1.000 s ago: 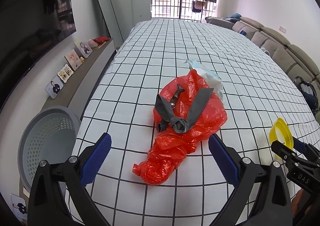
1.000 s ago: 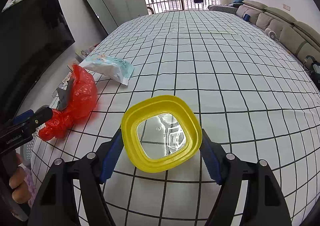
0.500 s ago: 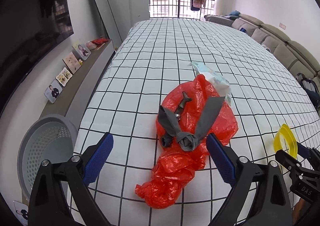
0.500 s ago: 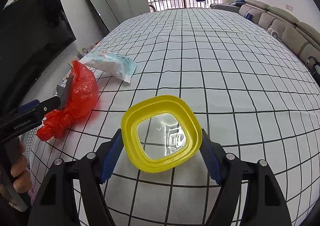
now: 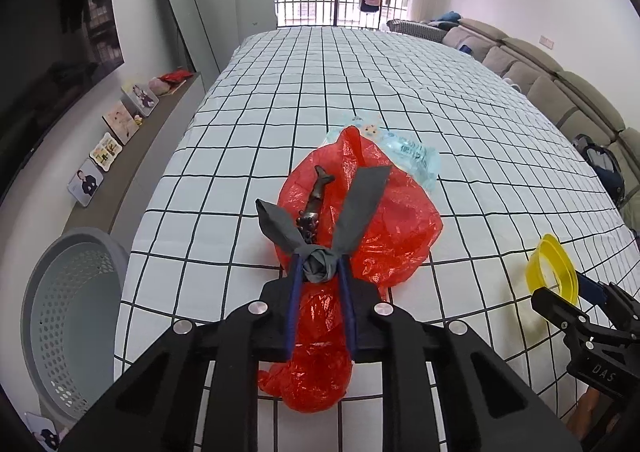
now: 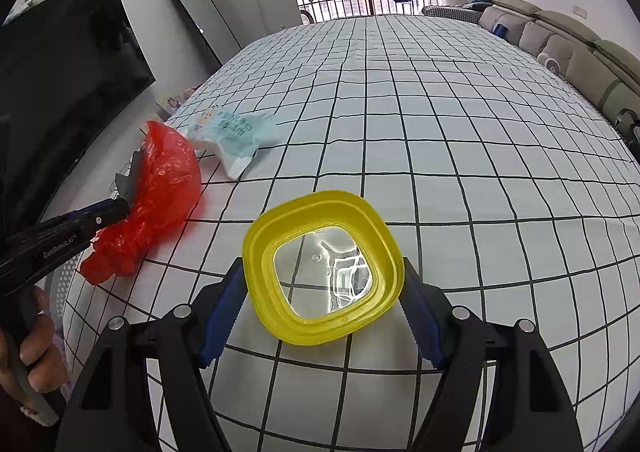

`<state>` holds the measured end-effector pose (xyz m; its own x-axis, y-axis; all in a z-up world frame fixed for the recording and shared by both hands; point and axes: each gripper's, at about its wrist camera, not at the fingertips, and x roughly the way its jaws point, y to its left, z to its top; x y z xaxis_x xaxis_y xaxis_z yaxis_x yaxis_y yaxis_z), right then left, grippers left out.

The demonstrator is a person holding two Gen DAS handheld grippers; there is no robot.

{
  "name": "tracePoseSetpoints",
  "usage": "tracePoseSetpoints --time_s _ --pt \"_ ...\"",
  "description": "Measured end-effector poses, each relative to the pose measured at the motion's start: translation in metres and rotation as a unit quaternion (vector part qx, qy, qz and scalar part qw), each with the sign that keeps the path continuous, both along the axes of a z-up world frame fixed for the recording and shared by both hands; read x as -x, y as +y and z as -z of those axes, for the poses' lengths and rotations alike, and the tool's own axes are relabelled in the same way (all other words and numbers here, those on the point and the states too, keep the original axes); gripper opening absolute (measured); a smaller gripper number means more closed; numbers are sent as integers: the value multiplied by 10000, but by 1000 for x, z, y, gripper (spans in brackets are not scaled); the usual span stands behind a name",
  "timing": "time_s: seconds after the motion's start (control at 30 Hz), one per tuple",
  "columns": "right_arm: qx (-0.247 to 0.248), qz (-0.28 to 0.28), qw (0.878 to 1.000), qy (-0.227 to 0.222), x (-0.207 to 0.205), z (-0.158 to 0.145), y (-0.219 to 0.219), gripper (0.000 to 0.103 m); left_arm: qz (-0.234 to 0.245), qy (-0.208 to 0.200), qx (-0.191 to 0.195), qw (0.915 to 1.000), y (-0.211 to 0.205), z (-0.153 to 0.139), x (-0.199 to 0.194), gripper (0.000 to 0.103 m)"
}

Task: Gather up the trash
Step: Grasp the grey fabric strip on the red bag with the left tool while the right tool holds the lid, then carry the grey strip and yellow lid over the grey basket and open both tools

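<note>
Now left gripper (image 5: 319, 272) jaws clamped on grey knot (image 5: 318, 269) atop red bag (image 5: 372, 228); right gripper (image 6: 322, 284) jaws grasping yellow lid (image 6: 324, 268).

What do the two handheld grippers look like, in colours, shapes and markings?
Both are black plastic with silver screws and two long fingers lined with blue pads. The left gripper bears white "GenRobot.AI" lettering on its side; the right gripper has serrated pads and "DAS" lettering. A bare hand holds the left handle.
</note>
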<state>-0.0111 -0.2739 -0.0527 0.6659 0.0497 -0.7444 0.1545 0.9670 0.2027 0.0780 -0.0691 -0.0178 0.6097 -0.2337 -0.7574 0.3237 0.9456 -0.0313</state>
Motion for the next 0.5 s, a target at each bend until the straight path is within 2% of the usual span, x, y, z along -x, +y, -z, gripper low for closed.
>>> tracePoseSetpoints --time_s 0.5 --pt "-71 -64 9999 -31 6 -5 3 71 -106 -246 112 9996 19 -29 20 14"
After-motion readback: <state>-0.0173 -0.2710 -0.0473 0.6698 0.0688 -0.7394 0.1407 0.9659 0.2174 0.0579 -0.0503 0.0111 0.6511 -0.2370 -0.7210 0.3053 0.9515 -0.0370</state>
